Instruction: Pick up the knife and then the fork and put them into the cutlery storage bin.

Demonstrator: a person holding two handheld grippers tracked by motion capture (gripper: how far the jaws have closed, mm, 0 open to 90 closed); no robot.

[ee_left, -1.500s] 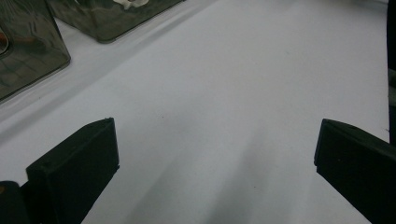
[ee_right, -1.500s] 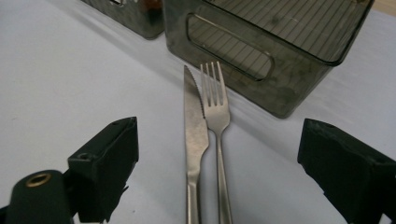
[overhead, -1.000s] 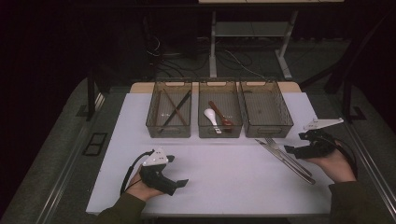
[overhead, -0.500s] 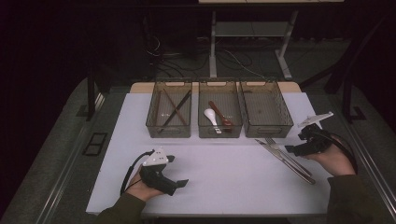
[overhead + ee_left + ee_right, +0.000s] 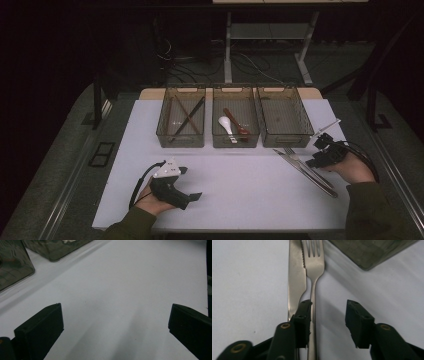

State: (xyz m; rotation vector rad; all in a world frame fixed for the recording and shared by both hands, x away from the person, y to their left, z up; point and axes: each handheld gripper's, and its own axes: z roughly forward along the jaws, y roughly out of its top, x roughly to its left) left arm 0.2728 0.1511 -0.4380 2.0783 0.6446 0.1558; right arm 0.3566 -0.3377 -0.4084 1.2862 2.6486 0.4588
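**Right gripper closing over the fork**

Our right gripper (image 5: 328, 322) has just been narrowing — the steel fork (image 5: 314, 277) lies between its jaws beside the serrated knife (image 5: 296, 277), not yet pinched. Our left gripper (image 5: 112, 332) stands spread. Three smoky plastic bins (image 5: 286, 117): chopsticks (image 5: 187, 117), spoons (image 5: 231, 127), one bare.

Three clear smoky plastic bins sit in a row at upper centre of the white tabletop (image 5: 250, 190).
Left-hand bin (image 5: 181, 140): two dark chopsticks (image 5: 187, 119), crossed.
Middle bin (image 5: 235, 141): white ceramic spoon (image 5: 226, 126) beside a reddish-brown wooden spoon (image 5: 237, 123), touching or nearly.
Right-hand bin (image 5: 285, 140) stands alongside.
Dark floor with tangled black cables (image 5: 250, 62) at frame top.
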